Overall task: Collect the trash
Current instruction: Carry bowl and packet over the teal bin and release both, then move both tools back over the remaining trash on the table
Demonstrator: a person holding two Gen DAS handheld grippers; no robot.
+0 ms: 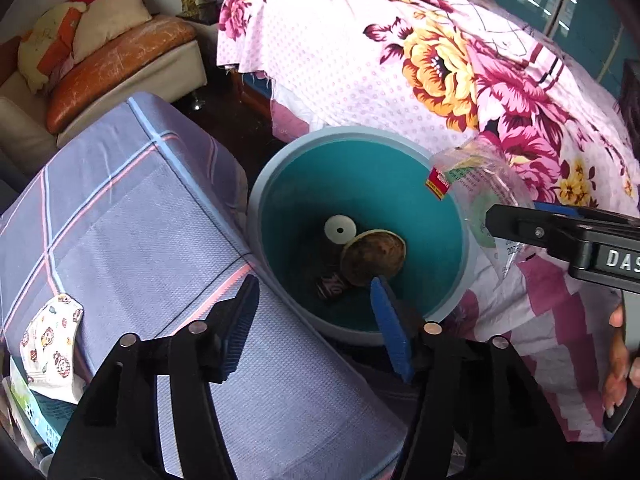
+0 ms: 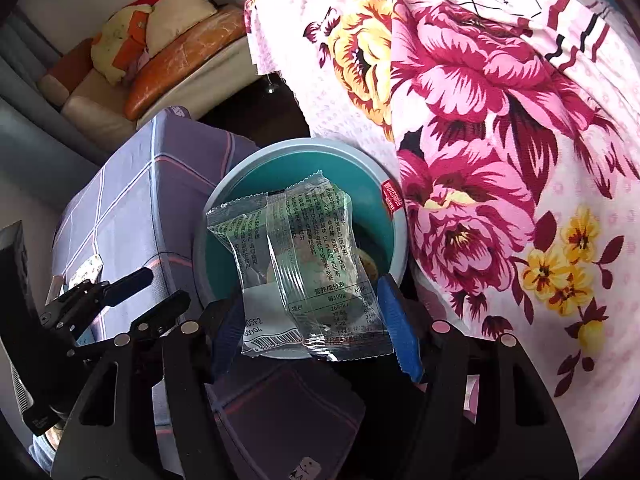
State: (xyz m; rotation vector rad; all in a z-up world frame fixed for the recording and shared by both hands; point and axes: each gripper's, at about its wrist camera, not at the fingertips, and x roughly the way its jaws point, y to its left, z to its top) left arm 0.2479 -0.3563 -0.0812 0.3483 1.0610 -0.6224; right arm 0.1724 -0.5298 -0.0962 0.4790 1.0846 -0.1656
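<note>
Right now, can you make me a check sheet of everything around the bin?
Surface: checked blue-grey cloth covers a block beside the bin.
Job's things: round teal bin holds a white disc, a brown round lid and a dark wrapper; clear snack packet hangs over the bin.
Clutter: cartoon face mask lies on the cloth.
Grippers: left tongs open, nothing between them; right tongs shut on the snack packet.
Cables: nothing seen.
Surroundings: flowered pink bedspread next to the bin; sofa with cushions behind.
</note>
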